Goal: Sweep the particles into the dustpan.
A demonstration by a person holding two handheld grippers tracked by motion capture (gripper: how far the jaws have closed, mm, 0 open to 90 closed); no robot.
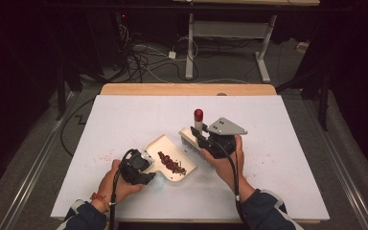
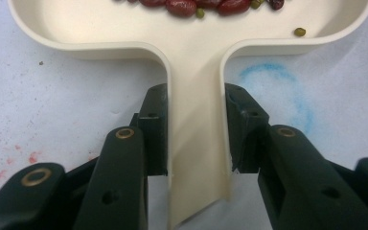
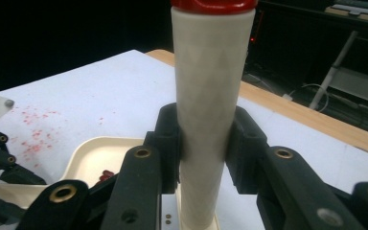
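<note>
While both hands sit low over the white table [image 1: 124, 115], here is how things stand:

Left gripper [image 1: 136, 170]: closed on the dustpan's handle [image 2: 196, 143]. In the left gripper view the two black jaws press the handle's flat sides from left and right, no gap at either pad.

Dustpan [image 1: 160, 143]: cream, flat on the table near its middle front, pan end away from the left hand, handle pointing back to it.

Beans [image 1: 172, 164]: a strip of dark red beans lies inside the pan; the left gripper view shows a few small green ones [image 2: 299, 32] among them, one close to the pan's rim.

Right gripper [image 1: 205, 143]: clamped on the brush's handle [image 3: 211, 96]. In the right gripper view both jaws bear on the pale round shaft, low on its length.

Brush [image 1: 191, 136]: handle upright, red cap [image 1: 198, 114] on top, bristle head [image 1: 189, 143] down at the table, just beside the dustpan's far right edge. Cannot tell whether bristles touch the pan.

Table marks: red specks [image 1: 106, 154] left of the dustpan; blue smudge [image 2: 278, 76] just right of the handle.
</note>
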